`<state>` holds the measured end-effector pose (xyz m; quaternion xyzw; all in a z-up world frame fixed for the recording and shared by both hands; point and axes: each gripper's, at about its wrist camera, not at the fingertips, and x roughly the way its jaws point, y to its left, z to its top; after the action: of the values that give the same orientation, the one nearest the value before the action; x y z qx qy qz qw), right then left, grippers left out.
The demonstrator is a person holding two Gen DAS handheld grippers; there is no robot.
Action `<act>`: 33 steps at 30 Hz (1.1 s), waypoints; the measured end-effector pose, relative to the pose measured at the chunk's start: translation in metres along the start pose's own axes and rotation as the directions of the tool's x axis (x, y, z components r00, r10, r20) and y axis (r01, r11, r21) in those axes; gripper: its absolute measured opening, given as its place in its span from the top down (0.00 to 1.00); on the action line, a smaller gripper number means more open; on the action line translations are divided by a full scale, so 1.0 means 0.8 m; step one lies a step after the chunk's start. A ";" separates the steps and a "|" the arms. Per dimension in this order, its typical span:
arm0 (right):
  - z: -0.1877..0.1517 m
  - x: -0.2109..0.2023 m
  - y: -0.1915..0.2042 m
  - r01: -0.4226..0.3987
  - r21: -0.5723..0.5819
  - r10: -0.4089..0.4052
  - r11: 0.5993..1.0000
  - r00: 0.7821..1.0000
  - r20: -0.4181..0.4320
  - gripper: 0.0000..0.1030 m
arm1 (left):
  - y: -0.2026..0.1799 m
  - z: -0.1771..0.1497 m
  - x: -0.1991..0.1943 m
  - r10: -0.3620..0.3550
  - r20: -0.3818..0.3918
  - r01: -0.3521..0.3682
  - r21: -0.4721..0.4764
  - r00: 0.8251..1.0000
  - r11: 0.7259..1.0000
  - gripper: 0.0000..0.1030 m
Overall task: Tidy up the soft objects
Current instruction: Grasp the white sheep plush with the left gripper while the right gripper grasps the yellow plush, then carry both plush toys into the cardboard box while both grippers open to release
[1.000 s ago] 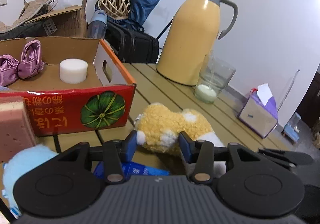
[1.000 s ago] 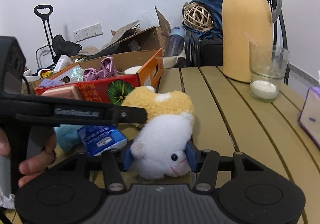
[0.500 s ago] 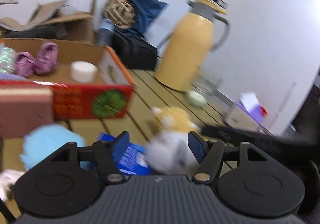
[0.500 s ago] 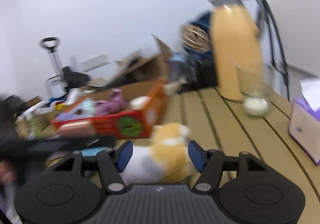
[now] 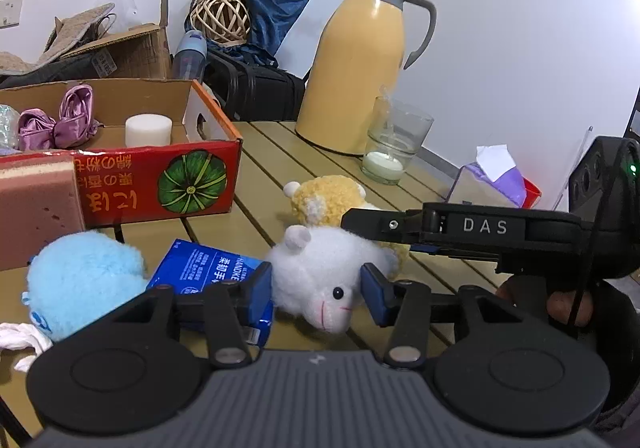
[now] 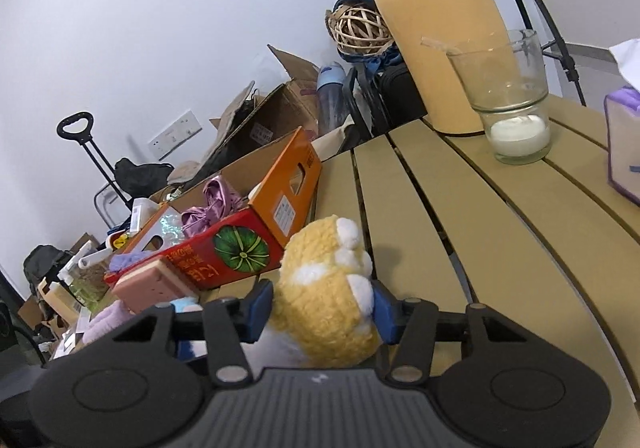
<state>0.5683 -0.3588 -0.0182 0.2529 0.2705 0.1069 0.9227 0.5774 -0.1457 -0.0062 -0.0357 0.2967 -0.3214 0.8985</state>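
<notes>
A plush lamb lies on the slatted table, white head (image 5: 320, 276) toward me, yellow woolly body (image 5: 332, 198) behind. My left gripper (image 5: 317, 288) brackets the white head, jaws beside it, not squeezing. My right gripper (image 6: 322, 308) brackets the yellow body (image 6: 326, 288), pads touching the fur; its black body (image 5: 460, 228) crosses the left wrist view. A red cardboard box (image 5: 160, 184) holds a purple satin bow (image 5: 56, 124) and a white foam cylinder (image 5: 148, 130). A blue fluffy toy (image 5: 84, 280) and a pink sponge (image 5: 36, 208) lie beside it.
A blue tissue pack (image 5: 208, 268) lies left of the lamb. A yellow thermos (image 5: 360, 60), a glass with a candle (image 5: 394, 146) and a purple tissue box (image 5: 496, 180) stand at the back right. Boxes and bags crowd behind the table.
The two grippers have swapped ends of the lamb: the left moved from the yellow body to the white head, the right from the head to the body. The right view is now tilted.
</notes>
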 end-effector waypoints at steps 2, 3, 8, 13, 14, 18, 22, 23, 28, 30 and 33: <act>0.000 -0.009 0.009 0.010 -0.015 -0.010 1.000 1.000 0.012 0.52 | -0.003 0.001 -0.015 -0.006 0.015 0.007 -0.020 1.000 1.000 0.53; 0.001 -0.015 0.014 0.012 -0.018 -0.011 1.000 1.000 0.020 0.52 | -0.006 0.001 -0.025 -0.006 0.020 0.007 -0.029 1.000 1.000 0.53; -0.008 -0.060 0.044 0.002 -0.031 0.000 1.000 0.999 0.035 0.52 | -0.028 -0.007 -0.087 0.010 0.053 -0.007 -0.053 0.999 0.999 0.53; -0.023 -0.131 0.088 -0.022 -0.049 0.026 0.999 0.997 0.078 0.53 | -0.069 -0.017 -0.177 0.032 0.116 -0.028 -0.034 0.993 0.999 0.53; -0.027 -0.148 0.099 -0.025 -0.056 0.030 0.998 0.996 0.087 0.53 | -0.076 -0.020 -0.194 0.035 0.127 -0.031 -0.032 0.991 0.999 0.53; -0.046 -0.212 0.139 -0.031 -0.080 0.040 0.996 0.992 0.116 0.53 | -0.108 -0.040 -0.259 0.047 0.165 -0.041 -0.034 0.985 0.999 0.52; -0.068 -0.271 0.169 -0.065 -0.093 0.076 0.994 0.989 0.126 0.53 | -0.138 -0.062 -0.327 0.067 0.207 -0.063 -0.027 0.976 0.998 0.52; -0.074 -0.284 0.176 -0.075 -0.097 0.087 0.992 0.988 0.130 0.53 | -0.143 -0.067 -0.343 0.072 0.215 -0.067 -0.030 0.974 0.997 0.52; -0.102 -0.346 0.223 -0.123 -0.142 0.142 0.982 0.980 0.138 0.53 | -0.164 -0.087 -0.423 0.098 0.266 -0.090 -0.045 0.959 0.995 0.52; -0.112 -0.369 0.246 -0.133 -0.174 0.159 0.976 0.977 0.145 0.53 | -0.173 -0.094 -0.454 0.110 0.287 -0.102 -0.041 0.952 0.994 0.52; -0.121 -0.401 0.278 -0.146 -0.229 0.184 0.962 0.971 0.155 0.53 | -0.183 -0.098 -0.486 0.118 0.318 -0.114 -0.031 0.941 0.993 0.52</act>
<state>0.2344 -0.2375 0.1711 0.1815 0.1530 0.1899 0.9527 0.2119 -0.0187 0.1650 -0.0751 0.1508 -0.2561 0.9519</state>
